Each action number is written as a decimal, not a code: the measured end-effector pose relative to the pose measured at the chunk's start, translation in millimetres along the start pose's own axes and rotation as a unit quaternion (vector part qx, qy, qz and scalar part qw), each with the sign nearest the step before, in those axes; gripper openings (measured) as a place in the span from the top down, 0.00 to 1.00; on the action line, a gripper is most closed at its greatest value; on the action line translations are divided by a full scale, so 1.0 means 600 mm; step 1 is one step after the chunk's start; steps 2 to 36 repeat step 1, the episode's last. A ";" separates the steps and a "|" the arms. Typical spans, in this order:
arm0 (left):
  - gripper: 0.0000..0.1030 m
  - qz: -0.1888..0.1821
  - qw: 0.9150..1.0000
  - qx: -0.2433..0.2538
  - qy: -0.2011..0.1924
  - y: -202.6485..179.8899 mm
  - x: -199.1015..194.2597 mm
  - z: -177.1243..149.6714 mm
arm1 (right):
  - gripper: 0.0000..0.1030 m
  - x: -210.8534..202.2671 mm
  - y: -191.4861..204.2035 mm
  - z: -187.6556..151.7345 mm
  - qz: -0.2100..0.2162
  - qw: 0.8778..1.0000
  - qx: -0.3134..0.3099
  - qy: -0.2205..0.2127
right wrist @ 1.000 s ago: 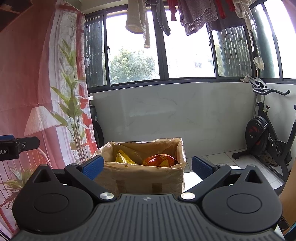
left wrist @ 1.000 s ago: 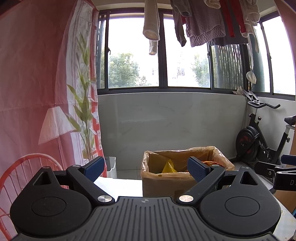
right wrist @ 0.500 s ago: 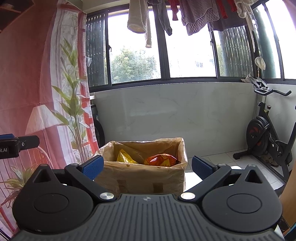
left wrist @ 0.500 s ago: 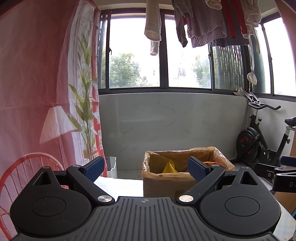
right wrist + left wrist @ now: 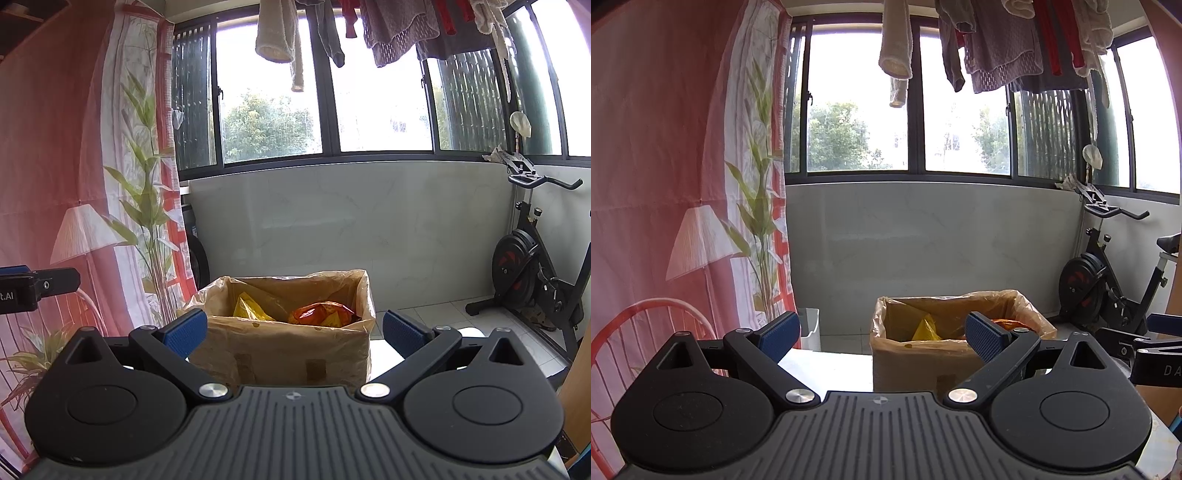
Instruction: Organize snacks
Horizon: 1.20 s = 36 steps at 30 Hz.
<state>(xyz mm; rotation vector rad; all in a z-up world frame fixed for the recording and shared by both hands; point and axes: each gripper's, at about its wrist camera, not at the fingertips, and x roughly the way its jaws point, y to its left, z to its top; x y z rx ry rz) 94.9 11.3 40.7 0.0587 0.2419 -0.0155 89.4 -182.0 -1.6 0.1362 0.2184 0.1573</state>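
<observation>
On the white table [image 5: 827, 365] ahead of you stands a cardboard box [image 5: 295, 354] lined with a thin plastic bag, and the snacks sit inside it: a yellow snack packet [image 5: 249, 310] toward the left and an orange-red snack packet [image 5: 321, 314] to its right, the two just beside each other. Your left gripper [image 5: 882, 332] is spread wide with nothing between its blue pads; the box lies beyond it, a little to the right, and the right pad overlaps the box's rim in that view. Your right gripper [image 5: 293, 330] is also spread wide and holds nothing, with the box framed squarely between its fingers but farther off, not touching them. Each gripper shows at the edge of the other's view. Far behind, laundry [image 5: 391, 29] hangs above the window, and an exercise bike [image 5: 535, 266] stands at the far right by the wall.
</observation>
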 end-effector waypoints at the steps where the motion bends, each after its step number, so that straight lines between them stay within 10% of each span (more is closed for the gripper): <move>1: 0.05 0.001 1.000 -0.001 0.001 0.000 0.000 0.000 | 0.00 0.000 -0.001 -0.001 0.000 1.000 0.000 0.000; 36: 0.05 0.001 1.000 -0.001 0.001 0.000 0.000 0.000 | 0.00 0.000 -0.001 -0.001 0.000 1.000 0.000 0.000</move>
